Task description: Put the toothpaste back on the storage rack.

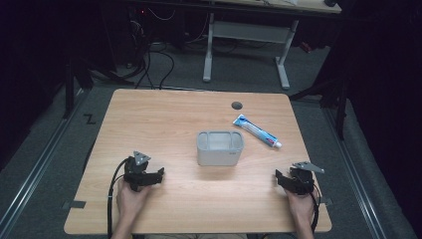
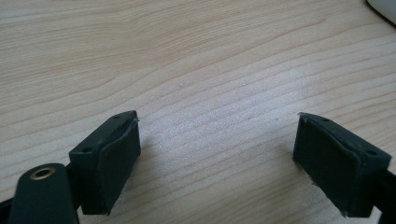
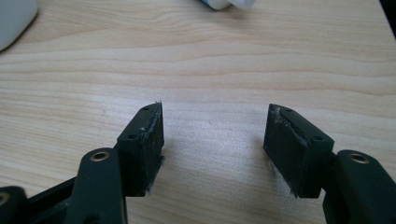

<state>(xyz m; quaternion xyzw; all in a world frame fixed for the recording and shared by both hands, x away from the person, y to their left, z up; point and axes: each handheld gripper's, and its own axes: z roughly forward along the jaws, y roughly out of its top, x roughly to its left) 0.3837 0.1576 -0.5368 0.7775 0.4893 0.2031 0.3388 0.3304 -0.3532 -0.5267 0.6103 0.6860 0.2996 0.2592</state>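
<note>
High view: a light wooden desk [image 1: 164, 119] carries a grey rectangular container [image 1: 220, 148] near its middle, open at the top, and a white-and-blue toothpaste tube [image 1: 257, 131] lying flat and slanted just beyond the container's right corner, apart from it. A small dark round grommet [image 1: 237, 105] sits farther back on the desk. The left gripper [image 1: 149, 177] rests at the near left, held by a hand [image 1: 130, 195], well apart from the container; the right gripper [image 1: 284, 180] sits at the near right in the other hand [image 1: 300, 201], nearer the tube than the left one is. Left gripper view shows its fingers [image 2: 109, 161] spread wide over bare wood, nothing between them, with a pale edge of the container [image 2: 384, 8] in the top right corner. Right gripper view shows its fingers [image 3: 144, 147] likewise wide apart and holding nothing, the tube's cap end [image 3: 226, 3] at the top edge and the container's rounded corner [image 3: 14, 21] at the top left.
</note>
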